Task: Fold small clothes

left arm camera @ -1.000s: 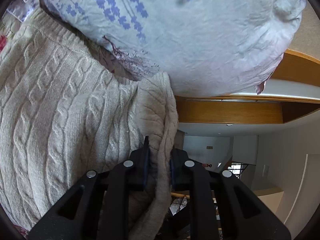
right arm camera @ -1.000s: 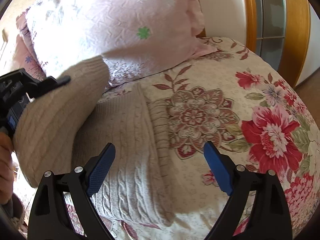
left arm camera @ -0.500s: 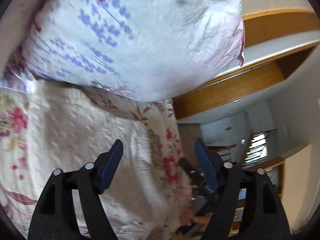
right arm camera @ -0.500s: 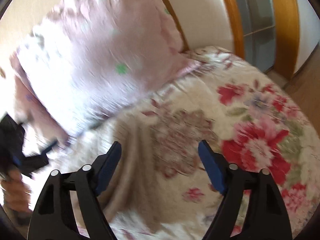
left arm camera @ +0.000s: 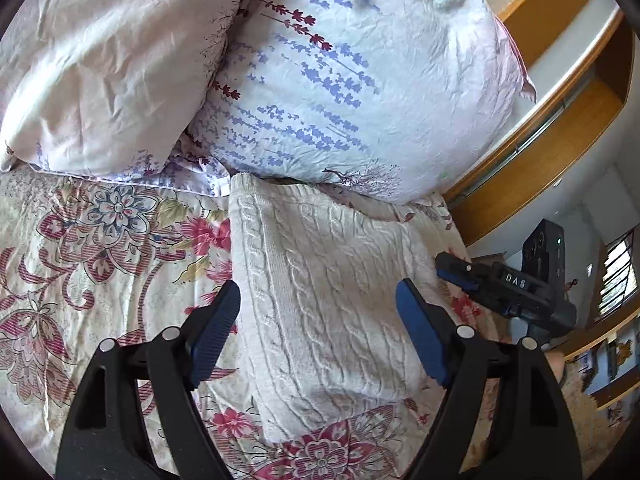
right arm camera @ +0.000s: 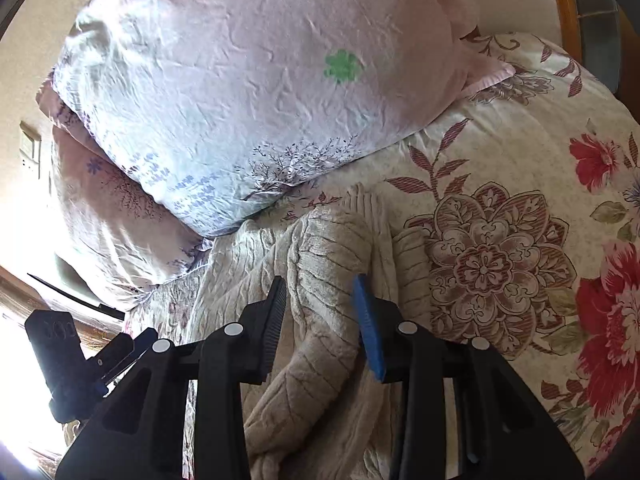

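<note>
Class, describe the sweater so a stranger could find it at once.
Start at the flowered bedspread and look just below the two pillows. There lies the sweater: plain cream cable knit, the only unprinted fabric there.

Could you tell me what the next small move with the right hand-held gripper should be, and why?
Probably close the right hand-held gripper on the raised fold of the cream cable-knit sweater lying between its open pads. The left hand-held gripper hovers open, holding nothing.
</note>
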